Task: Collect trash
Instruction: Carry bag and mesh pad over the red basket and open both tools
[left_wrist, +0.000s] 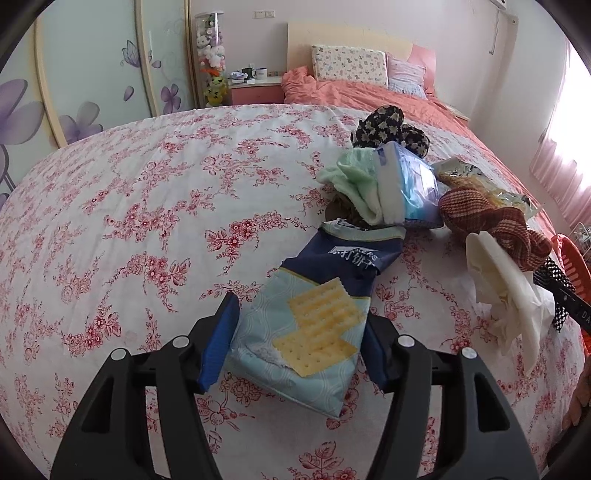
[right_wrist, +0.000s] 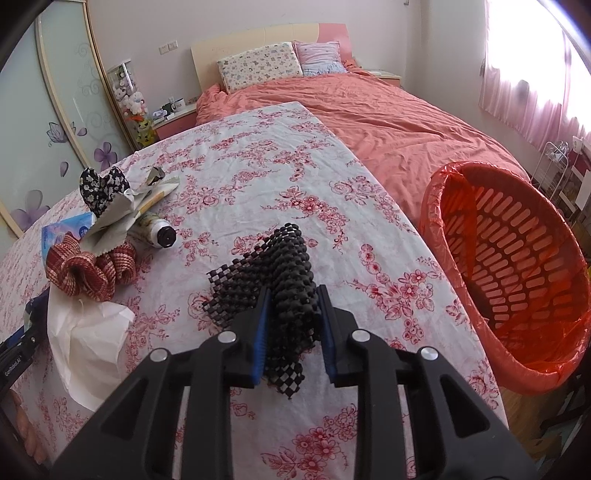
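While the left gripper straddles the near end of a cracker packet lying on the floral tablecloth, its blue pads sit against both sides of the pack, about half spread, so it appears to grip it. To the right, the right gripper is closed fairly narrowly on a crumpled black mesh mat, which bulges up between the pads and trails onto the cloth. A white tissue lies at the near left of that view, just beside a red knitted scrunchie. Farther left are a small bottle with a black cap, a blue tissue pack and a black star-print cloth. An orange basket lined with a red bag stands off the table's right edge, beside the pink bed.
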